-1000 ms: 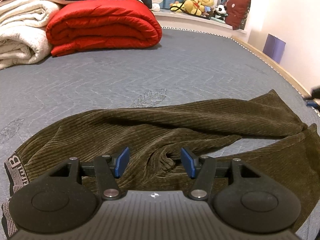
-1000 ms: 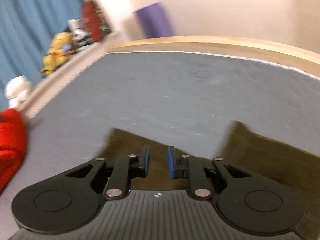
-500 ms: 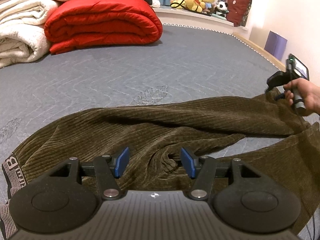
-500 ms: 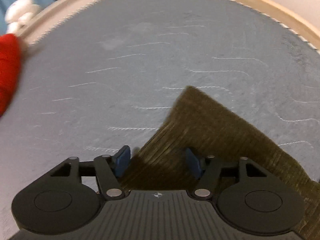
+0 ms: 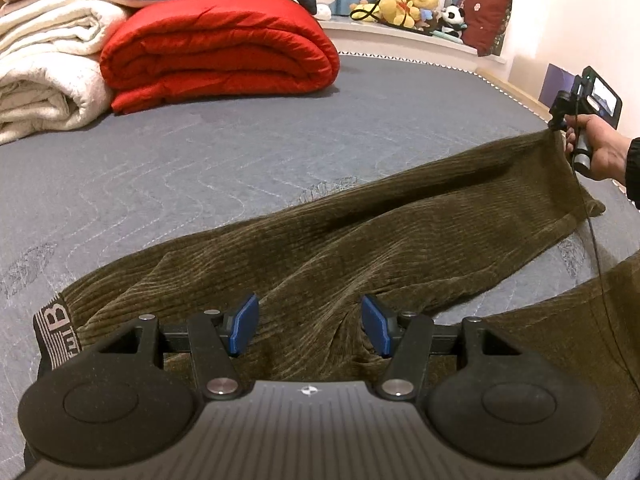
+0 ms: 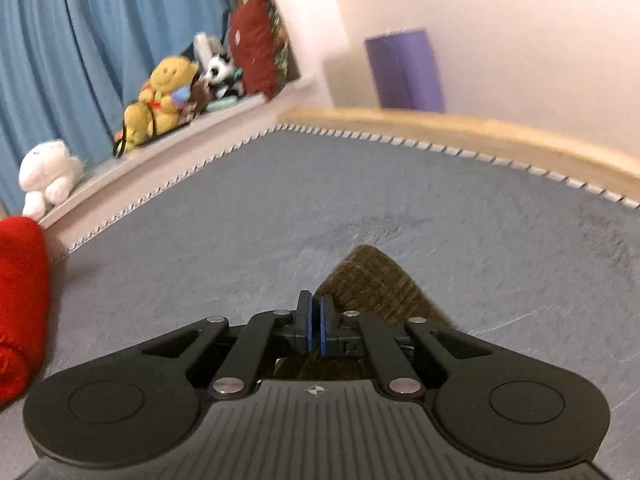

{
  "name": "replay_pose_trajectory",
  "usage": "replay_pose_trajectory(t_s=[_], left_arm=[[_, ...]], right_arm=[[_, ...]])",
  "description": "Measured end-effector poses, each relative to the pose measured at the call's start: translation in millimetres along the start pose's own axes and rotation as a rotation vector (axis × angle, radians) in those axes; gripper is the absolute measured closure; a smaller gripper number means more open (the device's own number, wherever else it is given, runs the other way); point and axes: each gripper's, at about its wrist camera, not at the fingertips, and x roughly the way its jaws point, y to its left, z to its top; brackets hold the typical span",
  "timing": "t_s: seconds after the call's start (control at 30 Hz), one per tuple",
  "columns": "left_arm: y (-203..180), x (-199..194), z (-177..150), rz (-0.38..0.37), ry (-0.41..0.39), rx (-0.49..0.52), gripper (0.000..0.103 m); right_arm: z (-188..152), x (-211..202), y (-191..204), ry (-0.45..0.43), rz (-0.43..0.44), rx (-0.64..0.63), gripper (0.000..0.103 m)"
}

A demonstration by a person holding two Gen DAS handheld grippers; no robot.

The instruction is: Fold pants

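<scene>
Your right gripper (image 6: pixel 315 324) has swept out to the far leg's hem and just clamped shut on it, lifting the pants (image 5: pixel 360 248) off the bed (image 5: pixel 240 168); your left gripper (image 5: pixel 308 330) hovers open over the crotch

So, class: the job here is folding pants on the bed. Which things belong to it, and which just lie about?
Belong to the job:
- pants
- right gripper, shut on a leg cuff
- left gripper, open over the pants

Lying about:
- red quilt
- white blankets
- plush toys
</scene>
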Motion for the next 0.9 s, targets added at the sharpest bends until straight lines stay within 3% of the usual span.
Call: replay_pose_trajectory(t_s=[0.07,0.13,0.2,0.37,0.53,0.7,0.9], left_arm=[[-0.6,0.4,-0.2,-0.002,0.004,-0.003,0.041],[0.1,0.5,0.2,-0.01,0.009,-0.011,0.041],[0.9,-0.4,0.1,-0.006,0.008,-0.016,0.041],[4.9,-6.5,0.8,0.018,-0.007,-0.03,0.041],[11.4,-21.6,1.0,0.039,-0.042,-0.049,0.041],[24.5,-40.9,-1.1,0.055,-0.065,-0.082,0.042],[29.8,-79.1,-4.8,0.049,-0.137,-0.084,0.043]], right_arm=[[-3.2,-4.7,0.9,-0.017,-0.033,-0.027,0.094],[-8.6,-16.1,-2.4,-0.008,-0.006,-0.044,0.075],[-15.3,-29.5,-8.7,-0.004,0.014,-0.065,0.071],[-26.0,-95.6,-12.6,0.02,0.16,-0.106,0.067],[-26.8,-192.1,-25.7,-0.016,0.278,-0.114,0.063],[-14.4,-295.8,-28.1,-0.082,0.33,-0.164,0.06],[16.1,-433.3,-19.7,-0.215,0.406,-0.258,0.051]])
